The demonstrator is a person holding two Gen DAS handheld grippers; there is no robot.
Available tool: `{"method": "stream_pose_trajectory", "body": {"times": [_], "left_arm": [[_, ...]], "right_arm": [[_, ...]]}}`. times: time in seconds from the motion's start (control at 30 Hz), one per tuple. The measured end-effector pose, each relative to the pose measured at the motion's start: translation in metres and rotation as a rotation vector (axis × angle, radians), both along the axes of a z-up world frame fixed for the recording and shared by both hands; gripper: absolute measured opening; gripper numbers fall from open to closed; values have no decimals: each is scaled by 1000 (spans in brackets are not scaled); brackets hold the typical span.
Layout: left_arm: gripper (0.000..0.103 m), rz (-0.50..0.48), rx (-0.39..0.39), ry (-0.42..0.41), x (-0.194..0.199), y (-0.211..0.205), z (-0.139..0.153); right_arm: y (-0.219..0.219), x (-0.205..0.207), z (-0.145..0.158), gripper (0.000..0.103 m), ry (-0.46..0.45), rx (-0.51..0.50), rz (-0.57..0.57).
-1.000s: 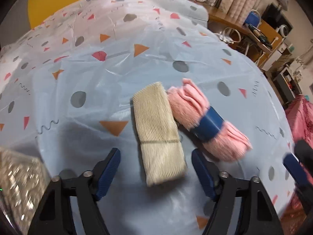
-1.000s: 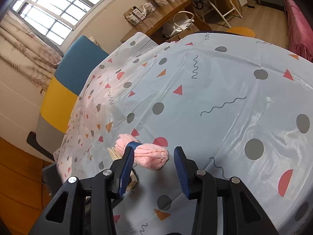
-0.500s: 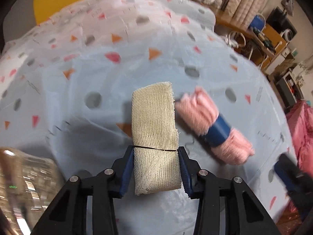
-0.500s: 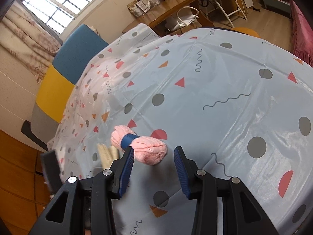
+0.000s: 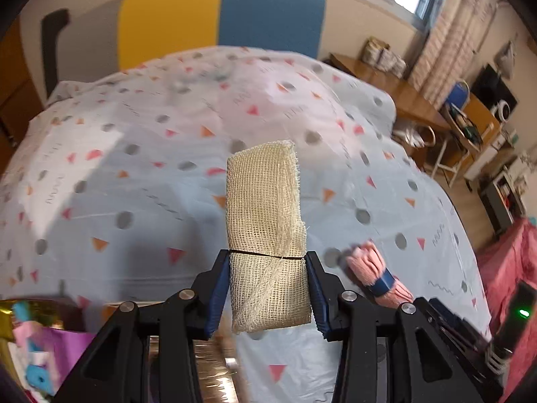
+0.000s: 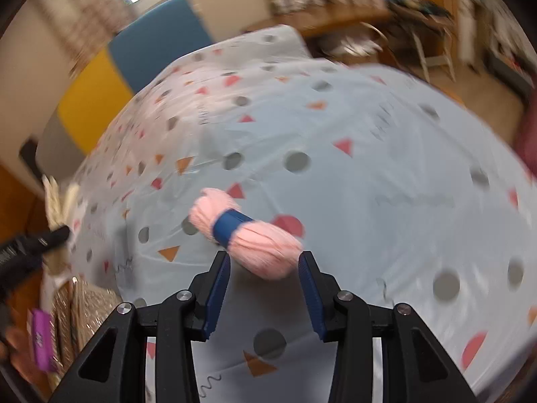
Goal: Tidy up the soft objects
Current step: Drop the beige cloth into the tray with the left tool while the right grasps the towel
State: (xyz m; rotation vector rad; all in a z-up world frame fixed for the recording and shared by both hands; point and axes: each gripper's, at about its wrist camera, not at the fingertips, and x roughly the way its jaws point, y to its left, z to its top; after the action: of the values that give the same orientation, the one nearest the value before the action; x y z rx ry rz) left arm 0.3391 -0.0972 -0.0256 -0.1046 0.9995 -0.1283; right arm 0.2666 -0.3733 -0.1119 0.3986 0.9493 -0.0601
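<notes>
A rolled cream mesh cloth (image 5: 265,208), tied with a thin dark band, hangs above the patterned tablecloth (image 5: 134,174). My left gripper (image 5: 266,258) is shut on its lower half. The same cloth (image 6: 60,198) shows blurred at the left edge of the right wrist view. A pink yarn bundle (image 6: 248,235) with a blue band lies on the tablecloth (image 6: 369,174). My right gripper (image 6: 263,258) hovers open just in front of it, and the bundle's near end sits between the fingertips without touching the pads. From the left wrist view the pink bundle (image 5: 376,272) lies low on the right.
A glittery gold bag (image 5: 30,305) with colourful bits stands at the table's near left; it appears again as the gold bag (image 6: 77,305). A yellow and blue chair (image 5: 218,16) stands beyond the table. A wooden desk (image 5: 402,94) and red fabric (image 5: 503,268) lie to the right.
My left gripper shut on the cream cloth and lifted it off the table. My right gripper rolled and swung over the pink bundle, which now lies nearer its fingertips.
</notes>
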Motion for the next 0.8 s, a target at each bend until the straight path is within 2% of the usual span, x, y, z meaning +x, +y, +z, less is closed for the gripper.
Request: {"method": "stream_pose_trajectory", "body": {"times": [0.07,0.13,0.17,0.3,0.47,0.5,0.53,0.7,0.8], "left_arm": [[44,8,-18,-2,-4,12,6],[44,24,-16,-21,-12,30,16],[44,30,-20,-29,-15,37,20],[44,48,1,-72,-27,61,35],[44,84,-27,-85,-42,98,43],[44,88,-34,-87,-45,104,44],[44,93,-37,-90,-49,110,45],[44,116,-27,-118,-69,141,48],[44,138,-43,-125,-83,163,47]], "right_arm": [[11,11,6,46,-6,-84,68],[22,26,7,60,3,-148,149],[28,34,4,62,20,-175,189],[47,59,-14,62,108,-274,287],[59,71,-41,62,186,-338,312],[60,72,-43,56,189,-355,308],[61,71,-46,42,192,-371,302],[67,62,-49,35,189,-408,322],[66,56,-48,35,194,-388,316]]}}
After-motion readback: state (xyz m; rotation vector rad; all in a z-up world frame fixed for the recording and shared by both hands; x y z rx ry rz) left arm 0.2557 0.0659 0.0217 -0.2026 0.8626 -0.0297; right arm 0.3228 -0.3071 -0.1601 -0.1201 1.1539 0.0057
